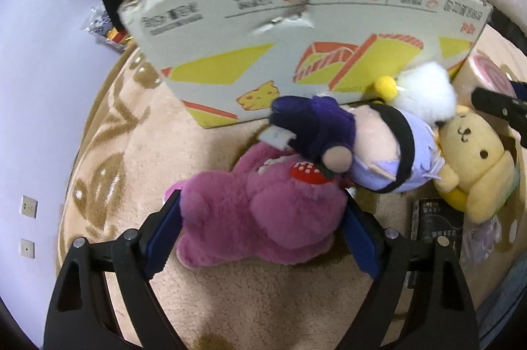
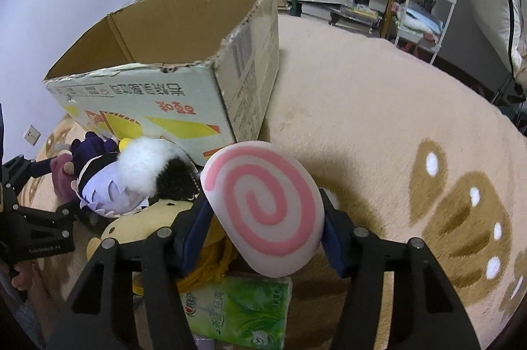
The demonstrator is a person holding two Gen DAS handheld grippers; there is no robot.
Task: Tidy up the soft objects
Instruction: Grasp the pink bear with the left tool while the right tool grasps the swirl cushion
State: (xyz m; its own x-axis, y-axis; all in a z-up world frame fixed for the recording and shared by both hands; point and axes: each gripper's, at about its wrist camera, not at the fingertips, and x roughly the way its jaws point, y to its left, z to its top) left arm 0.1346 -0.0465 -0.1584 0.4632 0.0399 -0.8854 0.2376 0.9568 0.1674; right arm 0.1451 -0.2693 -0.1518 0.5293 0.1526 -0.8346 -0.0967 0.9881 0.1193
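The left gripper (image 1: pixel 262 220) has its fingers (image 1: pixel 163 233) on either side of the pink bear (image 1: pixel 257 215), pads against its fur, so it looks gripped, or all but. The bear lies on the rug (image 1: pixel 138 152), partly under the purple doll (image 1: pixel 346 146). The right gripper (image 2: pixel 265 218) has its fingers (image 2: pixel 192 228) closed on the swirl cushion (image 2: pixel 263 208), held tilted clear of the rug. Both hands seem to take a toy at once, ready for the box (image 2: pixel 158 76), which stands open just behind the pile, its near wall touching or nearly touching the doll and the white fluff toy (image 1: pixel 425 90).

The yellow dog (image 1: pixel 474 152) lies beside the doll, half hidden in the right view by the fingers. A tissue pack (image 2: pixel 243 310) lies below the cushion, cut off at the frame. The box floor is out of sight, so what it holds I cannot tell. A dark packet (image 1: pixel 434 218) near the dog is too blurred to name.
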